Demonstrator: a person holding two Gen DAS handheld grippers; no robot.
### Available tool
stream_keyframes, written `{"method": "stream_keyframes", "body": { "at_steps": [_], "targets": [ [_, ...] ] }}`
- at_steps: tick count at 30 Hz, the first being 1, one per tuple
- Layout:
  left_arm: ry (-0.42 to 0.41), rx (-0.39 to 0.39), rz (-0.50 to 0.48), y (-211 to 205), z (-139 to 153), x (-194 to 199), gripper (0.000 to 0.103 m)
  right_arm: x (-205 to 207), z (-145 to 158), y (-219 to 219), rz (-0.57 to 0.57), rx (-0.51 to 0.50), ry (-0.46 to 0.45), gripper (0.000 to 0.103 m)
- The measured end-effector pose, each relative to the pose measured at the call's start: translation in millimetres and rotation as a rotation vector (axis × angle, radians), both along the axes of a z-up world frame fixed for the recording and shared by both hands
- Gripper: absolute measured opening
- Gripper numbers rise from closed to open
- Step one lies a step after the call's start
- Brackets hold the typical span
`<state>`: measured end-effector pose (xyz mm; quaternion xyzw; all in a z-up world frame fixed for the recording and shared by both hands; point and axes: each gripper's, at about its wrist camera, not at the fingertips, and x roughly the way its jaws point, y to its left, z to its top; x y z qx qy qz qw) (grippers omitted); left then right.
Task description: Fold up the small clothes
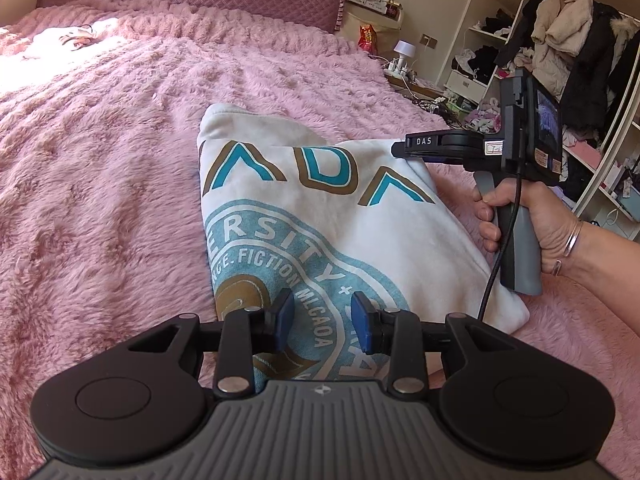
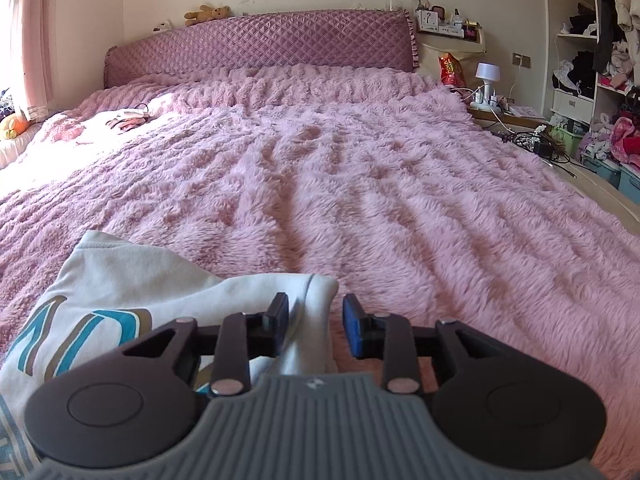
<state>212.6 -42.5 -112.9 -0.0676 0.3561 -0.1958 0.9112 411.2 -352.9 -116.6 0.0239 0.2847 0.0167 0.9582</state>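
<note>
A white sweatshirt point(image 1: 320, 216) with a teal and gold print lies folded into a rectangle on the pink fluffy blanket point(image 1: 100, 160). My left gripper point(image 1: 322, 322) is open just above the garment's near part, holding nothing. My right gripper point(image 2: 315, 324) is open, and the garment's far right corner point(image 2: 316, 292) lies between and below its pads point(image 2: 354, 326). In the left wrist view the right gripper point(image 1: 400, 147) hovers at that corner, held by a hand point(image 1: 536, 220). The sweatshirt also shows at the lower left of the right wrist view point(image 2: 100, 300).
A quilted purple headboard point(image 2: 260, 44) stands at the far end of the bed. A nightstand point(image 2: 492, 108) with a lamp and cables is at the right. Shelves with hanging coats point(image 1: 568, 52) and storage bins point(image 2: 616, 172) line the right side. A small item point(image 2: 128, 120) lies far left.
</note>
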Motion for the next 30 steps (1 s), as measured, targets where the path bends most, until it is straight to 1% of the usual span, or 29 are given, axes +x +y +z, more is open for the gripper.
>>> {"method": "stream_keyframes", "body": {
  "at_steps": [2,3,5,7,9,11,13,14,17,18,19,20,21,23,24,27,28,29,30],
  "targets": [
    [-0.002,0.007,-0.001,-1.1,-0.5,-0.6,0.040,-17.4,11.6,-6.8,0.010,0.020,-0.020,0.027],
    [-0.002,0.009,-0.002,-1.4,-0.6,-0.8,0.040,-29.0,16.8,-11.2,0.020,0.045,-0.033,0.027],
    [-0.002,0.013,-0.004,-1.5,-1.0,-1.2,0.040,-61.8,27.2,-22.2,0.042,0.112,-0.058,0.029],
    [-0.004,0.014,-0.004,-1.6,-1.3,-1.4,0.040,-98.7,30.8,-32.5,0.059,0.164,-0.059,0.030],
    [-0.005,0.020,-0.005,-2.0,-1.6,-1.3,0.040,-133.8,28.0,-40.5,0.053,0.198,-0.036,0.030],
    [-0.009,0.029,-0.005,-3.6,-1.7,-2.3,0.040,-165.9,20.4,-47.4,0.047,0.262,-0.003,0.030],
    [-0.009,0.032,-0.005,-4.0,-1.9,-2.0,0.040,-190.8,10.9,-48.9,0.041,0.309,0.045,0.031],
    [-0.008,0.032,-0.005,-4.2,-2.0,-1.9,0.040,-199.9,6.7,-47.7,0.042,0.315,0.056,0.030],
    [0.000,0.029,-0.006,-3.2,-3.4,0.1,0.040,-211.9,-8.1,-39.1,0.044,0.319,0.096,0.031],
    [0.004,0.024,-0.004,-2.4,-3.8,1.0,0.040,-211.9,-12.4,-37.7,0.044,0.331,0.111,0.022],
    [0.009,0.017,-0.002,-1.5,-4.2,1.6,0.040,-212.2,-15.2,-36.7,0.045,0.345,0.114,0.001],
    [0.012,0.015,-0.002,-0.7,-4.6,2.2,0.040,-212.8,-14.2,-36.5,0.053,0.361,0.095,0.001],
    [0.014,0.010,-0.001,0.1,-4.7,2.6,0.040,-215.6,-10.3,-34.4,0.052,0.351,0.066,0.000],
    [0.018,-0.001,0.002,1.0,-5.4,3.1,0.040,-217.2,-1.1,-29.7,0.034,0.292,0.021,0.000],
    [0.020,-0.005,0.006,0.8,-5.6,3.3,0.040,-215.4,-1.4,-29.4,0.032,0.286,0.034,0.000],
    [0.028,-0.041,0.036,2.9,-2.2,3.4,0.040,-204.9,-20.5,-35.5,0.010,0.299,0.143,0.000],
    [0.026,-0.057,0.045,4.2,2.0,3.9,0.040,-205.1,-23.9,-36.0,0.012,0.300,0.152,0.003],
    [0.015,-0.061,0.050,5.4,6.2,4.6,0.040,-207.3,-23.2,-36.5,0.008,0.302,0.138,0.006],
    [0.003,-0.065,0.059,7.2,10.0,5.6,0.042,-208.7,-20.1,-37.5,-0.003,0.307,0.129,0.017]
  ]
}}
